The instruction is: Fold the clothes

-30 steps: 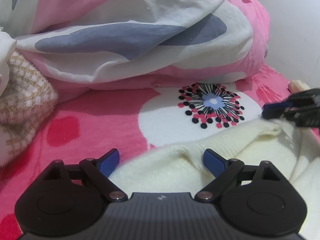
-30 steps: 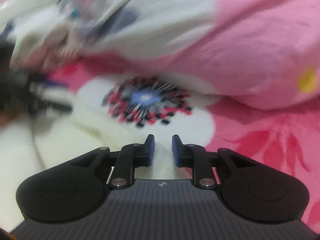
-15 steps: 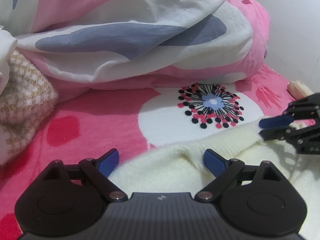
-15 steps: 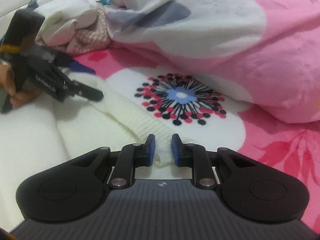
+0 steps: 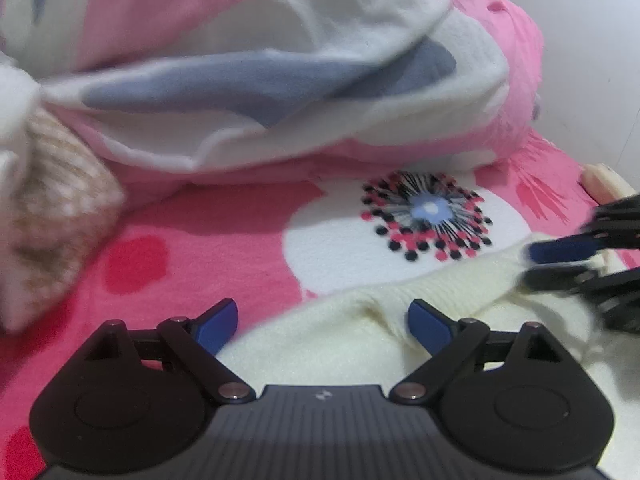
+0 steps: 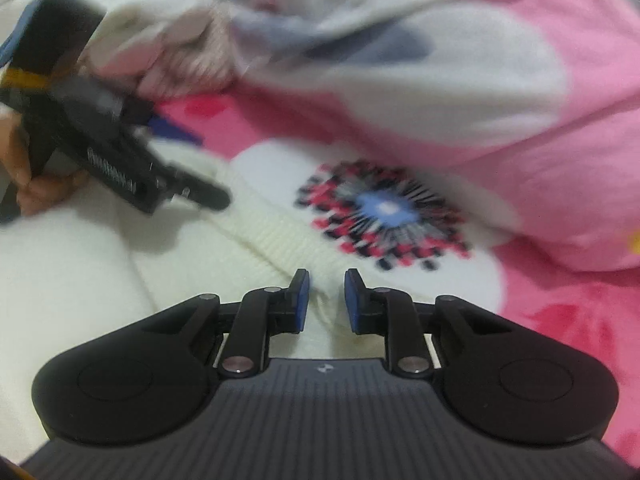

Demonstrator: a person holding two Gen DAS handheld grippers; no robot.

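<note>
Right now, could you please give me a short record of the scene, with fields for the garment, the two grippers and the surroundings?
garment: cream knit sweater, lying on the bed, not yet folded
surface: pink floral sheet
left gripper: jaws wide open over the sweater's edge, gripping nothing
right gripper: jaws nearly closed on a ribbed sweater edge
behind: bunched pink, white and grey duvet
left side: other clothes piled, houndstooth fabric among them
image quality: both views blurred

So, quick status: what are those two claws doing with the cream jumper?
Left gripper open over cream sweater. Right gripper pinching its ribbed edge. Quilt bunched behind, not blocking.
</note>
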